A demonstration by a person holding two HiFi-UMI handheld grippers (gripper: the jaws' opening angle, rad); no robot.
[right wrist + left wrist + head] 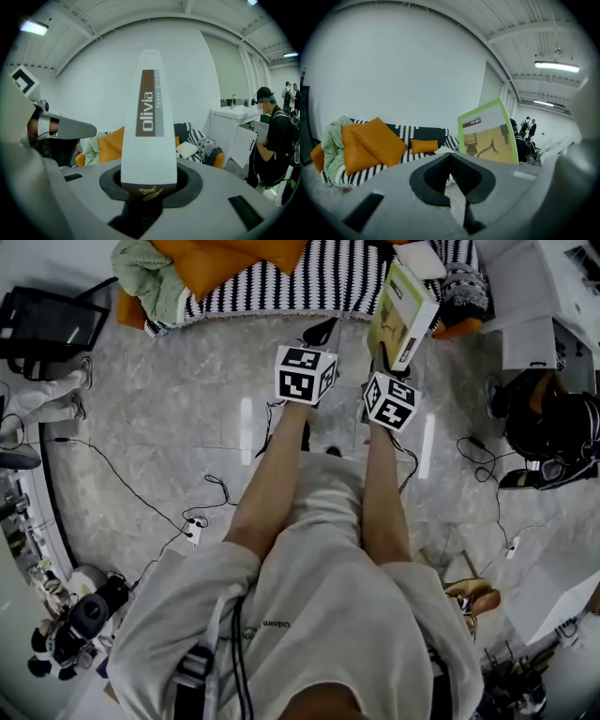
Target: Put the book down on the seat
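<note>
The book has a green-edged cover and a grey spine printed "olivia". It stands upright in my right gripper, which is shut on its lower end, above the front edge of the sofa seat. The seat has a black-and-white striped cover. My left gripper hangs just left of the book over the floor, shut with nothing between its jaws. From the left gripper view the book's cover faces me.
Orange cushions and a green blanket lie on the sofa's left part, a white pillow on its right. Cables and a power strip cross the floor. A white cabinet and a person stand at the right.
</note>
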